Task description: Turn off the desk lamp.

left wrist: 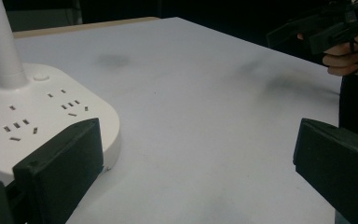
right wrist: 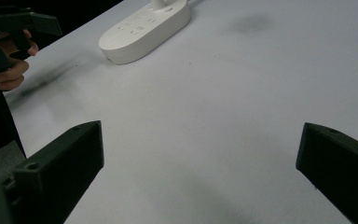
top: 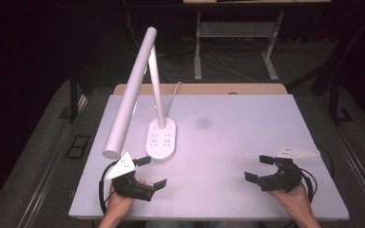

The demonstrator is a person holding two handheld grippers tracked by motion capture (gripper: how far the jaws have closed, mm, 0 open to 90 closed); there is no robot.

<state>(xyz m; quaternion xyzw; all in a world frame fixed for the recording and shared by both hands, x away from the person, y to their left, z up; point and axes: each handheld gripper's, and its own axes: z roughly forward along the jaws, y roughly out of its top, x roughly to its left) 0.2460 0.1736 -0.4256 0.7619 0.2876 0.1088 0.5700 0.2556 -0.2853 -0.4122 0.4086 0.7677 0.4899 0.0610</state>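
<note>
A white desk lamp stands on the table, its base (top: 161,139) an oval power strip with sockets, also seen in the left gripper view (left wrist: 37,121) and the right gripper view (right wrist: 144,29). Its long tube head (top: 130,92) slants down to the left. My left gripper (top: 151,172) is at the front left, just below the base, open with nothing between its jaws. My right gripper (top: 260,167) rests at the front right, open and empty, jaws wide apart.
The white table top (top: 228,128) has a faint dark smudge (top: 203,122) near its middle. The lamp's cord (top: 173,95) runs off the far edge. Dark floor, table legs and cables lie beyond.
</note>
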